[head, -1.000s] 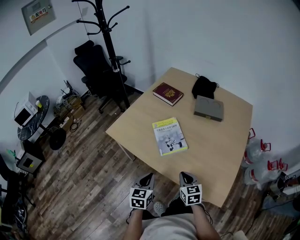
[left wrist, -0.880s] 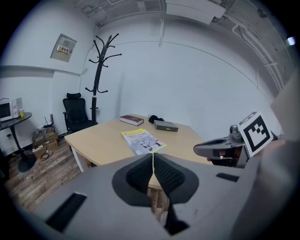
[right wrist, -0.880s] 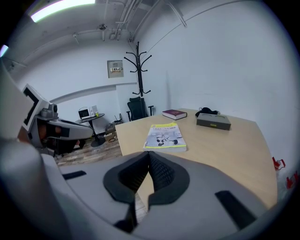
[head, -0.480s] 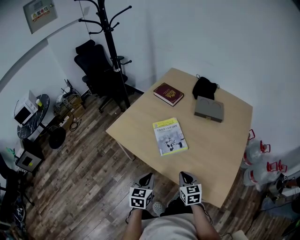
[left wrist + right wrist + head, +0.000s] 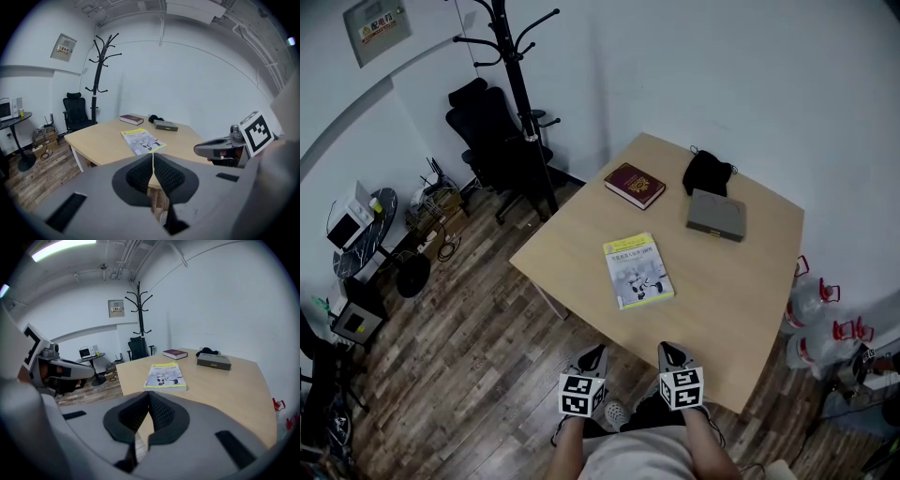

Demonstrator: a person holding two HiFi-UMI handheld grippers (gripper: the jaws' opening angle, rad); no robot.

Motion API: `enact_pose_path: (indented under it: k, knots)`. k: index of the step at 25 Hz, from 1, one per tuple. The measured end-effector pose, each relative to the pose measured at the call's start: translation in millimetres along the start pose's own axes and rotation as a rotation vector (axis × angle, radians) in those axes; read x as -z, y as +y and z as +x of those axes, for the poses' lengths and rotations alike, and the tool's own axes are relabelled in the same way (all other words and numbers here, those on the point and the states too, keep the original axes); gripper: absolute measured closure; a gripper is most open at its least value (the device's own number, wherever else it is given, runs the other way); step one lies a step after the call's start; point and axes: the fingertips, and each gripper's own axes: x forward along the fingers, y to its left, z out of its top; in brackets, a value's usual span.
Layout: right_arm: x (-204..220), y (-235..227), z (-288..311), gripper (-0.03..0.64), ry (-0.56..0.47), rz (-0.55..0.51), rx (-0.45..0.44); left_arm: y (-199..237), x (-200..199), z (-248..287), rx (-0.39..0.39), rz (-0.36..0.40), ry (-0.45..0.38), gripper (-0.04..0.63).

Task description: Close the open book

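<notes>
- Holding left claw (image 5: 153, 161) and right claw (image 5: 149, 399) pinched shut, empty, short of the tabletop (image 5: 741, 291).
- Eyeing yellow book (image 5: 638, 272), cover up: likely a light, floppy paperback; best taken by the free edge.

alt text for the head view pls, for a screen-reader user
Top-down on a wooden table with a closed yellow book in the middle and a red book, a grey box and a black pouch at the far end. The left gripper and right gripper hang by the near edge, fingers shut, empty.
</notes>
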Motion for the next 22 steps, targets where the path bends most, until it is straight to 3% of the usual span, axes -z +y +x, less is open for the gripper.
enact_pose_path:
  k: [22]
  knots:
    - [-1, 10, 2, 0.609, 0.008, -0.031, -0.018, 8, -1, 0, -0.004, -0.008, -0.003, 0.571]
